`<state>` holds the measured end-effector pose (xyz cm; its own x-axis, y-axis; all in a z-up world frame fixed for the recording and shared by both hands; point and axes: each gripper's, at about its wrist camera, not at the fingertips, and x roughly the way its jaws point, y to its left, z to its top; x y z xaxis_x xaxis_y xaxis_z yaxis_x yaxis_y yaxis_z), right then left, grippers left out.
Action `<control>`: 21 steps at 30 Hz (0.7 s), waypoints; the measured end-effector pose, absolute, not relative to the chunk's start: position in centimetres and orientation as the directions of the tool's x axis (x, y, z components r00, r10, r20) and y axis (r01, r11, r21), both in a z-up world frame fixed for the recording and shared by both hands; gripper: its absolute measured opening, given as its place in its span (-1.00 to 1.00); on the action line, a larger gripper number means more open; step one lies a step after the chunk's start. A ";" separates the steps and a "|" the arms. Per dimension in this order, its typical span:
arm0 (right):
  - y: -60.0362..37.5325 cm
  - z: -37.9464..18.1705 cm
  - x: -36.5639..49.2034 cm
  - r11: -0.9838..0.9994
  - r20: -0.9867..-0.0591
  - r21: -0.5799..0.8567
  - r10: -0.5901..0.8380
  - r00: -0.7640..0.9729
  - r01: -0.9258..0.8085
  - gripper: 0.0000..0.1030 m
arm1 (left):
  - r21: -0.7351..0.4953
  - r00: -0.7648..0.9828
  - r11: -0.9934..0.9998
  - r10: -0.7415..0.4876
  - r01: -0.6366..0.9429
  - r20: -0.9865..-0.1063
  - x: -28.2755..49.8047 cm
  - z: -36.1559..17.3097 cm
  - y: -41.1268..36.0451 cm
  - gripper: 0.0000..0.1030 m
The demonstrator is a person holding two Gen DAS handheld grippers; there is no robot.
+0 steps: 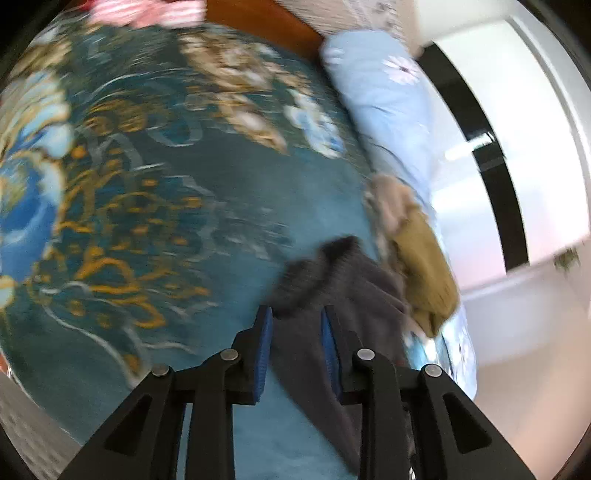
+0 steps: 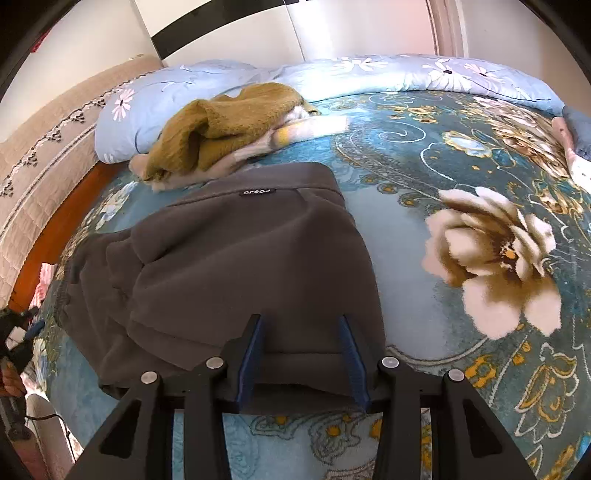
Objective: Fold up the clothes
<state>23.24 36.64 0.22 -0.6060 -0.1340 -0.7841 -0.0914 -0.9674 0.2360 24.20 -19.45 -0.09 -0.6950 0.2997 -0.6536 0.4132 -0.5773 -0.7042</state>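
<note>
A dark grey fleece garment [image 2: 240, 258] lies partly folded on the teal flowered bedspread [image 2: 406, 240], with a small label at its far edge. My right gripper [image 2: 301, 321] hovers over the garment's near edge. Its blue pads stand apart and do not pinch the cloth. The left wrist view is blurred. There the same grey garment [image 1: 351, 288] lies beneath and beyond my left gripper [image 1: 296, 312], whose jaws stand apart with no cloth pinched. A mustard sweater [image 2: 229, 125] lies crumpled on pale clothes just beyond the grey garment.
A light blue flowered quilt [image 2: 166, 92] runs along the far side of the bed. A pink striped cloth [image 1: 147, 11] lies near the wooden bed edge [image 1: 258, 18]. A white wardrobe with a black stripe [image 1: 480, 147] stands beyond the bed.
</note>
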 end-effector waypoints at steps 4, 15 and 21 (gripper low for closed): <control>37.1 1.1 23.8 -0.963 -0.770 0.244 -0.123 -0.627 -0.111 -0.08 | -0.750 -0.682 -0.503 0.364 0.429 -0.634 23.8 -2.8 -20.2 -0.24; 37.7 1.8 25.0 -0.952 -0.744 0.282 -0.138 -0.653 -0.120 0.04 | -0.795 -0.648 -0.487 0.481 0.362 -0.590 21.3 -4.5 -16.8 0.29; 37.4 1.3 25.2 -0.952 -0.746 0.288 -0.154 -0.648 -0.105 0.04 | -0.792 -0.653 -0.466 0.466 0.393 -0.598 19.8 -4.7 -16.6 0.15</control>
